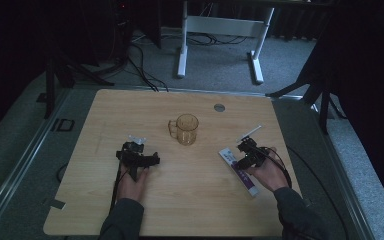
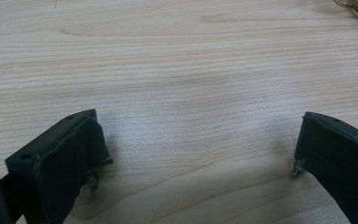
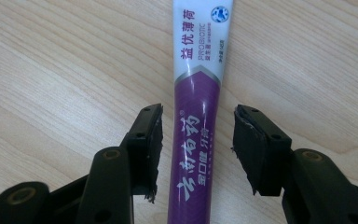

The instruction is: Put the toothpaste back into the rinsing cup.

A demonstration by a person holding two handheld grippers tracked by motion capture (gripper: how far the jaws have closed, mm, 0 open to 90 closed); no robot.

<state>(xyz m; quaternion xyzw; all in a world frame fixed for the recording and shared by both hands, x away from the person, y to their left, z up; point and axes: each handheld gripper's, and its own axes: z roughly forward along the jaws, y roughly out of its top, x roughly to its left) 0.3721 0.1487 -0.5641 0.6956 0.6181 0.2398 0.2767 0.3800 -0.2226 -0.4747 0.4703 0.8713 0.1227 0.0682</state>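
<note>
Purple-and-white, the tube (image 3: 196, 112) lies flat near the table's (image 1: 105, 210) right edge, its length running straight between the right gripper's (image 3: 196, 140) jaws — a line-up that suits pinching it across its narrow width. Those jaws straddle it with a gap on each side, not yet pressing. Toward the left edge, the left gripper (image 2: 200, 144) rests with jaws wide apart over bare wood — apparently idle. An amber mug (image 1: 186, 129) stands mid-table.
</note>
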